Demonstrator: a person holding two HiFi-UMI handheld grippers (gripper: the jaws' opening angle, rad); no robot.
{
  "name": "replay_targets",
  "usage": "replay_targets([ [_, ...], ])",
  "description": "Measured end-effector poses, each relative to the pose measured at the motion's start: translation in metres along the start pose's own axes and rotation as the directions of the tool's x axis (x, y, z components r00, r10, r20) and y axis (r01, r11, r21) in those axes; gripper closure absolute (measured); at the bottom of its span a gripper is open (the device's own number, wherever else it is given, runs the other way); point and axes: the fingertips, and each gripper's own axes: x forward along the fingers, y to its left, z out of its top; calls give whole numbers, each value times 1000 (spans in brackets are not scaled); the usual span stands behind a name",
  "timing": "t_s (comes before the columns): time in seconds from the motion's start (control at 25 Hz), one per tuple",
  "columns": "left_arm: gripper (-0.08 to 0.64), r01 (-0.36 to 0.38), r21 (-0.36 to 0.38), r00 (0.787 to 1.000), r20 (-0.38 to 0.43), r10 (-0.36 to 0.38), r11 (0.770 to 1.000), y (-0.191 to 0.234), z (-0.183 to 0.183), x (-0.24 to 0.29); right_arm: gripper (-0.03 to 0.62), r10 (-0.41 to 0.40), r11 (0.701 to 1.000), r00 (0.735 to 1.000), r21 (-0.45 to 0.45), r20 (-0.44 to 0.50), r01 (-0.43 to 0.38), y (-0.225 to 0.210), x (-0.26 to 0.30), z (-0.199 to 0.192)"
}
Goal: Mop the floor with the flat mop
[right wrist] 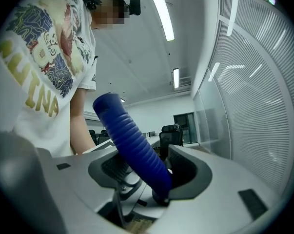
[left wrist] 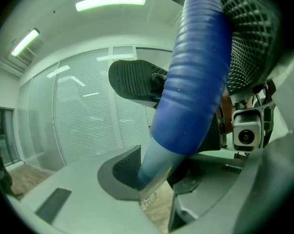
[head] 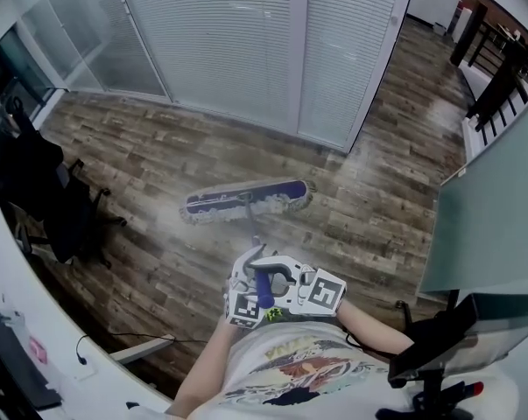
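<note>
The brown wood-plank floor (head: 150, 147) fills most of the space ahead of you and runs far back to a glass partition hung with white slatted blinds (head: 237, 42). At the left, a black office chair (head: 49, 204) draped in dark cloth stands by the desk edge, and you will probably have to steer around it. The long flat mop head (head: 246, 201), blue on top with a pale fringe, lies flat on the boards mid-room, well apart from the chair. Its long side is set across your path, presumably so each push wipes a wide strip. From its middle the blue ribbed handle (left wrist: 195, 82) rises back toward your chest. Both tools are clenched on that handle. Your left gripper (left wrist: 159, 172) bites where the blue sleeve gives way to the pale shaft. Your right gripper (right wrist: 147, 172) is clamped just beside it, higher on the sleeve near its free end. This stacked pair of holds likely lets one hand steer while the other drives.
</note>
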Motion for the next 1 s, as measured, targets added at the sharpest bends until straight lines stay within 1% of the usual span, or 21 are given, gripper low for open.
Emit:
replay_targets([
  [0.12,465,14,3,1000,10,-14,1000,28,-7,18,356,-22,1000,1000,-7,-2,22,-31,16,-8],
  [0.2,463,15,0,1000,3,-15,1000,44,-13,30,356,-28,1000,1000,-4,-2,28,-50,23,-12],
  [0.44,462,11,1,1000,10,-11,1000,105,-12,86,356,-15,1000,1000,-26,18,16,-128,41,-11],
  [0.56,462,12,1,1000,-1,-12,1000,142,-12,125,356,-15,1000,999,-20,29,16,-182,49,-10],
  [0.68,460,-1,10,1000,-11,1,1000,187,5,173,355,-21,1000,999,1,45,21,-246,52,-6],
  [0.76,459,2,13,1000,-24,-1,1000,213,6,208,355,-25,1000,998,16,52,24,-292,52,-3],
  [0.92,451,5,-1,999,-39,-5,1000,261,12,274,354,-44,996,997,84,63,39,-375,51,2],
  [1.0,448,-4,-9,999,-40,4,1000,288,14,304,354,-37,995,997,95,66,31,-414,54,3],
])
